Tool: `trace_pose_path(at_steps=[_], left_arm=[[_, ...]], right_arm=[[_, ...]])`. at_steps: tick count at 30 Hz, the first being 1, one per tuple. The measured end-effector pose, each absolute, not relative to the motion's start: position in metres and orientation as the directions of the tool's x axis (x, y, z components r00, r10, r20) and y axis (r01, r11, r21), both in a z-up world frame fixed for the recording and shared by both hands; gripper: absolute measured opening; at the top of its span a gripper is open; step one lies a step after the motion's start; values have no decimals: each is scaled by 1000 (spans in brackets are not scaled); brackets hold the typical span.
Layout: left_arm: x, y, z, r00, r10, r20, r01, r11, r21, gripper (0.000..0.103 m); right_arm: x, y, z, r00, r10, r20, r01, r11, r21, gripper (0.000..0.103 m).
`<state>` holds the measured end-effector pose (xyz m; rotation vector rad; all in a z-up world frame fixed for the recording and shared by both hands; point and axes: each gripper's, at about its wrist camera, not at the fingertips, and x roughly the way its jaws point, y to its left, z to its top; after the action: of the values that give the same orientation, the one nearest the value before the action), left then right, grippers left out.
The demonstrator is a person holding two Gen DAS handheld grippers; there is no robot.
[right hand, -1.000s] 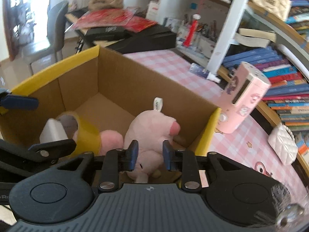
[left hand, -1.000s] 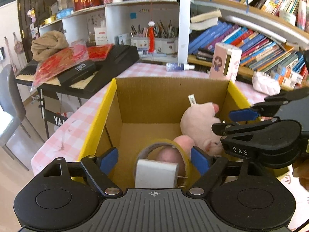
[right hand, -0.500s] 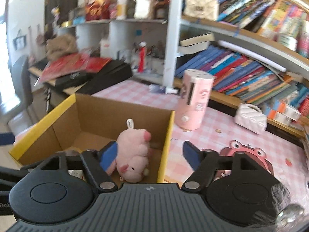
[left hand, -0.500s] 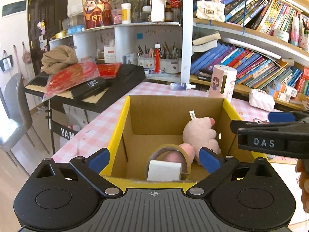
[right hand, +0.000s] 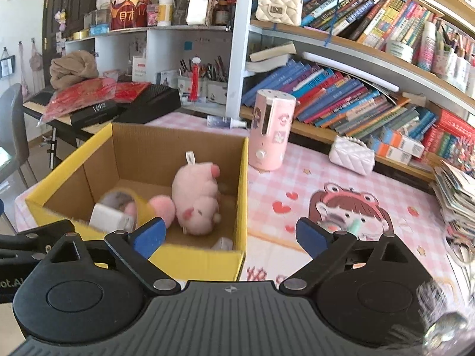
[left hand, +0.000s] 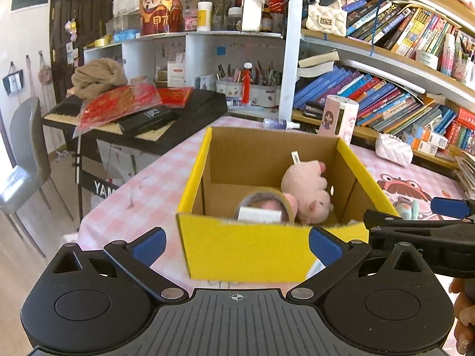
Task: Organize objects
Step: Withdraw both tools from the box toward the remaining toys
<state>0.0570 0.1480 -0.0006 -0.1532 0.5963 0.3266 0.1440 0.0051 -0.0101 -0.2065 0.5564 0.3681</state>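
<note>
Hovering in front of the yellow box (left hand: 246, 249), I have both tools spread wide and holding nothing: my left gripper (left hand: 236, 241) faces its near wall, my right gripper (right hand: 230, 235) hangs over its right front corner. The box (right hand: 242, 195) sits on the pink checked table (right hand: 299, 172). Inside lie the pink plush pig (right hand: 194, 200), a roll of tape (left hand: 267, 204) with a white block (right hand: 111, 219) leaning against it, and a small pink ball (right hand: 158, 207) beside the pig.

My guess is that the next thing to tidy is among what lies outside, perhaps the white quilted purse (right hand: 351, 155) or the pink canister (right hand: 271, 130) standing just beyond the box. To do it well I would keep my right fingers wide, approach from above, straddle the item squarely before squeezing, and lift clear of the cardboard rim.

Readable writing is scarce: "YAM" on the keyboard stand (left hand: 105, 188) and a fragment, "ot.A", on the neighbouring tool at the right view's left edge. Book spines are too small to read.
</note>
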Motion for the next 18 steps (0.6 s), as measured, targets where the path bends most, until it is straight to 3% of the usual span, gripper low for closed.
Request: trace_pose_path(at_steps=[18], left_arm=[[-20, 129, -13, 756, 216, -618, -317, 947, -57, 103]], right_arm=[[55, -24, -30, 772, 205, -601, -325, 941, -97, 99]])
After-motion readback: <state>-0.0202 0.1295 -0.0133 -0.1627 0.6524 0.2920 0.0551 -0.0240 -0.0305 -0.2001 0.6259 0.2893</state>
